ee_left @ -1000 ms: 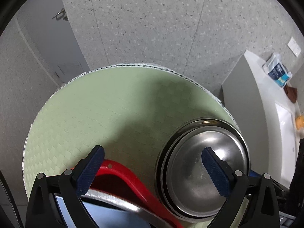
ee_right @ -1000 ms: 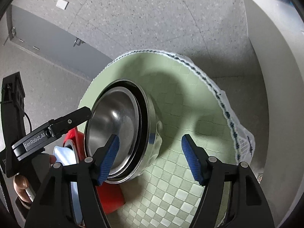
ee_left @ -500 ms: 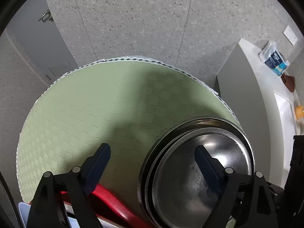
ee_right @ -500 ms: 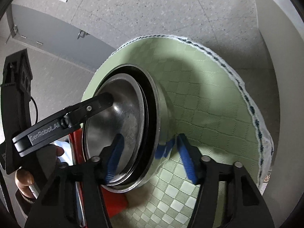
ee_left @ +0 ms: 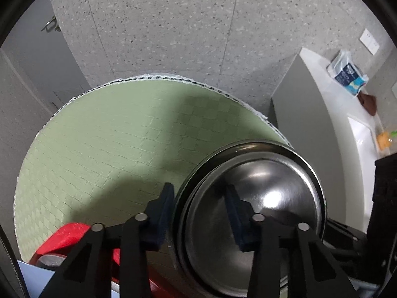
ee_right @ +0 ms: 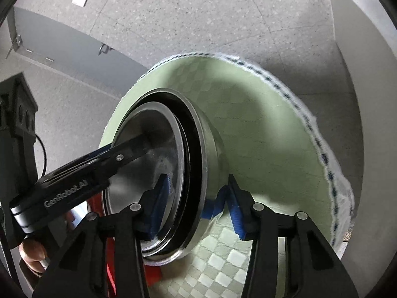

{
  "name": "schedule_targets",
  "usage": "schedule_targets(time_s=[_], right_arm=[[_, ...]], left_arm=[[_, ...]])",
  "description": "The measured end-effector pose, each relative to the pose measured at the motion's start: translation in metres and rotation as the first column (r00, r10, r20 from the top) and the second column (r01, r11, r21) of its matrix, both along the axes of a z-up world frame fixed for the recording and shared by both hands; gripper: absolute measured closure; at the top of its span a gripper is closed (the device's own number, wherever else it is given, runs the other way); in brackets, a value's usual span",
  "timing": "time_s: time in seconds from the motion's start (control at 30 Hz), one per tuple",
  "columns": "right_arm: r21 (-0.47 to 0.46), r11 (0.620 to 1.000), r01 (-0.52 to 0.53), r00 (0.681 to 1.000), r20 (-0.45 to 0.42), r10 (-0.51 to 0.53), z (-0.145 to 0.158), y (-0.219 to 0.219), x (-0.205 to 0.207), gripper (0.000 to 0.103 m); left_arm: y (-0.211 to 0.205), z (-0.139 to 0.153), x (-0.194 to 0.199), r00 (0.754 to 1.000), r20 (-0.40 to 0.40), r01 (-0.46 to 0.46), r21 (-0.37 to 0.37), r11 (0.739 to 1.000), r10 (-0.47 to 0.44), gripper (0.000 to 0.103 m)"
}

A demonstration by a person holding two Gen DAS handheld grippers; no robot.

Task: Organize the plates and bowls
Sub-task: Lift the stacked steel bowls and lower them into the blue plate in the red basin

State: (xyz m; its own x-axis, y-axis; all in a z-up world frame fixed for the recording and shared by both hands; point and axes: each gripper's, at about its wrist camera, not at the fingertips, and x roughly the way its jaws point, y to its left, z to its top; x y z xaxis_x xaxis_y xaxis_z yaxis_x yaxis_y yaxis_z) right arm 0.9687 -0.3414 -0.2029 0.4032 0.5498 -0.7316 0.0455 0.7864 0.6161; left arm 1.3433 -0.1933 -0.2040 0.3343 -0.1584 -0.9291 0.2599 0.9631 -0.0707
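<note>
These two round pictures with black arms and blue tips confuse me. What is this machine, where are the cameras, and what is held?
There is no machine: a person holds hand tongs, one in each hand, and a camera on each looks along its two fingers. One picture is from the left tongs, the other from the right tongs. Both sets are closing over opposite rims of stacked steel bowls, one blue tip inside, one outside. The bowls stand on a round table with a green checked cloth. A red dish lies beside them. In the right picture, the left tongs reach into the bowls.
</note>
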Motion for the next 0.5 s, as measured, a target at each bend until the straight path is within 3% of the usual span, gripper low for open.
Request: schedule_targets(time_s=[0.2,0.5], right_arm=[[-0.029,0.999,0.037,0.999,0.015,-0.036,0.005,-0.009,0.002,0.061],[-0.048,0.997,0.054,0.996,0.072,-0.050,0.031,-0.019,-0.004,0.061]], left_arm=[[-0.010,0.009,-0.009,0.999,0.019,0.029,0.011,1.000,-0.030,0.071],[-0.002,0.043,-0.036,0.997,0.074,0.030,-0.039,0.999,-0.027,0.071]])
